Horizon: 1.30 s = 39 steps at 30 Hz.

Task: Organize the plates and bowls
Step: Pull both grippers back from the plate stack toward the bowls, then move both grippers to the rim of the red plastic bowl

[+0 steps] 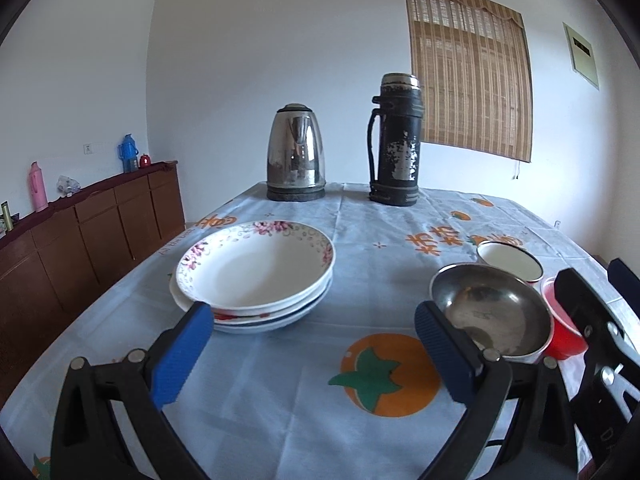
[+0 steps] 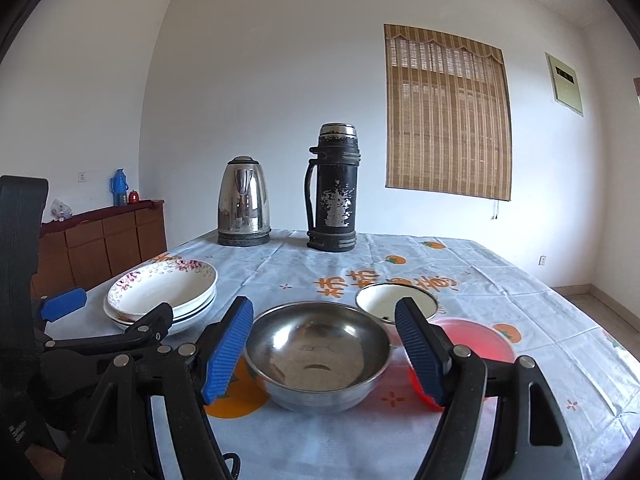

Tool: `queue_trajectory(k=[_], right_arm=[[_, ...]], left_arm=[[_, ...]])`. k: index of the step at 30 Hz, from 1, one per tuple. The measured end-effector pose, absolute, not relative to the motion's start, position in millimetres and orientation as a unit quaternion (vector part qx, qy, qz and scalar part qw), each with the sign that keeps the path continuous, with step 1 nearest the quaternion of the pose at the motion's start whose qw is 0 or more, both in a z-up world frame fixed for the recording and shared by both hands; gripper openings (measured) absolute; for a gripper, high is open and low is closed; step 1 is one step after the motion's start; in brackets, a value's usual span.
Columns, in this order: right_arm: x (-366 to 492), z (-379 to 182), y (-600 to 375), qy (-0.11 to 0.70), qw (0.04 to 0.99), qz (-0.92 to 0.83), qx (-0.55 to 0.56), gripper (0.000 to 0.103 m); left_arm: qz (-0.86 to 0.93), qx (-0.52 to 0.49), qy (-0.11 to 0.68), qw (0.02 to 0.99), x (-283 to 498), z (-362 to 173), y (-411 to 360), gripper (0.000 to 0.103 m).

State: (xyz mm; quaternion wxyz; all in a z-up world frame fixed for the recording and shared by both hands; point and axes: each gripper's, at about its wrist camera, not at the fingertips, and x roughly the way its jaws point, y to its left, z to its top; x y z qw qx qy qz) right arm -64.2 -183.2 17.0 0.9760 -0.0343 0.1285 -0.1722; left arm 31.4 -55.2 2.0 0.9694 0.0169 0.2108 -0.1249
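- While both grippers hover low over the near edge of the table (image 1: 280, 420), the left gripper (image 1: 312, 356) has its jaws spread wide, nothing between them.
- Right gripper (image 2: 324, 348) likewise stands released, its jaws flanking the steel bowl (image 2: 318, 356) without touching it.
- Stacked flowered plates (image 1: 256, 276) sit toward the table's left edge.
- White enamel bowl (image 2: 396, 300) sits just behind the steel one; a red bowl (image 2: 480, 340) lies to its right.
- Kettle (image 1: 296, 152) and black flask (image 1: 396, 140) stand at the far edge.

Clothed table (image 2: 500, 280) bears plates (image 1: 256, 276), bowls (image 2: 316, 356), kettle (image 2: 244, 204), flask (image 2: 334, 192).
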Motion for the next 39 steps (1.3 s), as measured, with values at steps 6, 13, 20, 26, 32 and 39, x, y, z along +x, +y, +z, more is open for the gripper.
queue_trajectory(k=[6, 13, 20, 26, 32, 39], right_arm=[[-78.8, 22.8, -217.9, 0.121, 0.969, -0.209, -0.044, 0.075], [-94.5, 27.4, -280.1, 0.137, 0.958, -0.251, -0.019, 0.075], [-97.2, 20.0, -347.6, 0.189, 0.943, -0.268, 0.052, 0.073], [-92.7, 9.9, -378.1, 0.241, 0.944, -0.213, 0.071, 0.047], [-77.9, 2.1, -390.9, 0.273, 0.945, -0.149, 0.098, 0.044], [-64.3, -5.9, -409.1, 0.305, 0.937, -0.102, 0.135, 0.033]], left_arm=[[-0.163, 0.007, 0.234, 0.958, 17.2, -0.1, -89.2, 0.101], [-0.167, 0.002, 0.257, 0.952, -7.1, 0.3, -126.3, 0.097], [-0.187, 0.01, 0.264, 0.946, -28.5, 3.8, -164.4, 0.093], [-0.211, -0.028, 0.3, 0.93, -38.1, 2.6, -193.7, 0.082], [-0.197, -0.06, 0.353, 0.912, -38.6, -6.2, -220.5, 0.075], [-0.158, -0.105, 0.41, 0.892, -25.6, -16.8, -231.5, 0.072]])
